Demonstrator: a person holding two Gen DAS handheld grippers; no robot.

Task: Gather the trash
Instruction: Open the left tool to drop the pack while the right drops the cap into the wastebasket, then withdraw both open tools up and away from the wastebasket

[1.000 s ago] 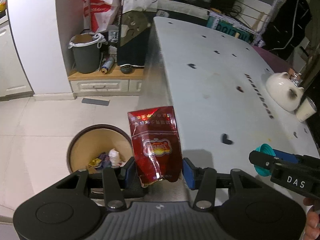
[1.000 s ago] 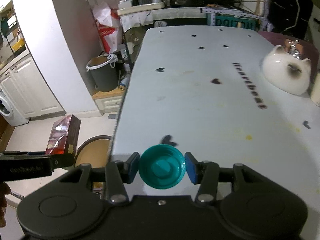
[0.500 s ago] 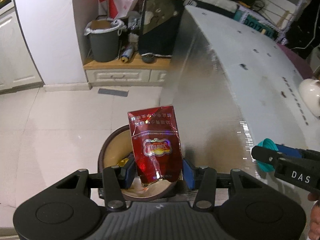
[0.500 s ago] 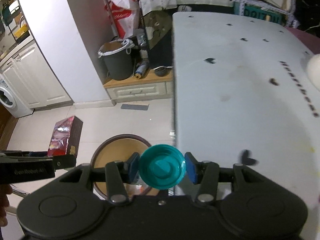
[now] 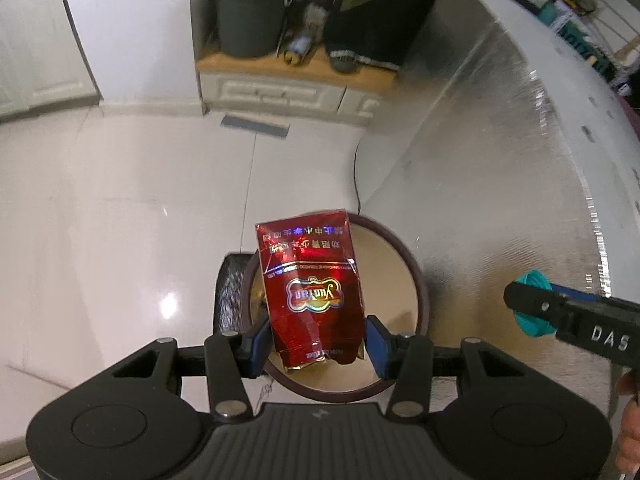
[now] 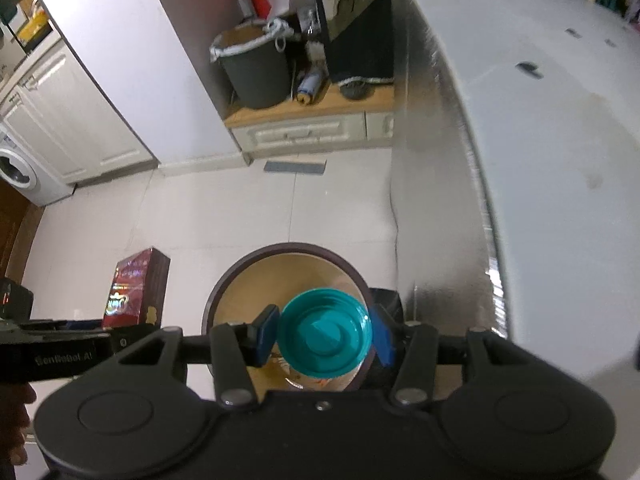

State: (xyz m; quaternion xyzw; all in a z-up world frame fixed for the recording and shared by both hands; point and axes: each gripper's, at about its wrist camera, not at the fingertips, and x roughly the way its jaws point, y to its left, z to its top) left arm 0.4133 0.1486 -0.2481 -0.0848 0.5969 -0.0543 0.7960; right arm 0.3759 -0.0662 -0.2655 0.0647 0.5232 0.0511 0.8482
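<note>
Nearest the left wrist camera, the left hand-held gripper (image 5: 316, 346) pinches a crumpled red foil cigarette pack (image 5: 312, 294) by its lower end, blue pads pressed to both sides. The pack stands upright and covers much of the round waste bin (image 5: 416, 280) below it, so the bin's contents at 9 o'clock are hard to make out. Gold script on the pack reads upside down, probably "Yunyan"; the rows of Chinese characters above it are also inverted. At 3 o'clock the right hand-held gripper (image 5: 532, 308) enters side-on, its black body marked "DAS" with the rest cut off at the frame edge.

In the right wrist view, the right hand-held gripper (image 6: 324, 336) clamps a round teal plastic lid (image 6: 325, 338) across its width, ridged inner face toward the camera. The lid hangs over the bin (image 6: 224, 284), which has a dark rim and tan inner wall; scraps show beneath the lid, unclear. At 9 o'clock the left tool's arm bears blurred lettering, and the red pack (image 6: 134, 288) shows beyond it.

Farther out lies glossy pale floor tile (image 6: 224, 216). At 3 o'clock, the white tabletop (image 6: 560, 128) with its foil-like textured side. At 12 o'clock, a grey lined bucket (image 6: 256, 68) sits on a low wooden shelf (image 6: 304, 108), and at 9 o'clock a washing machine (image 6: 18, 172) is cut off.
</note>
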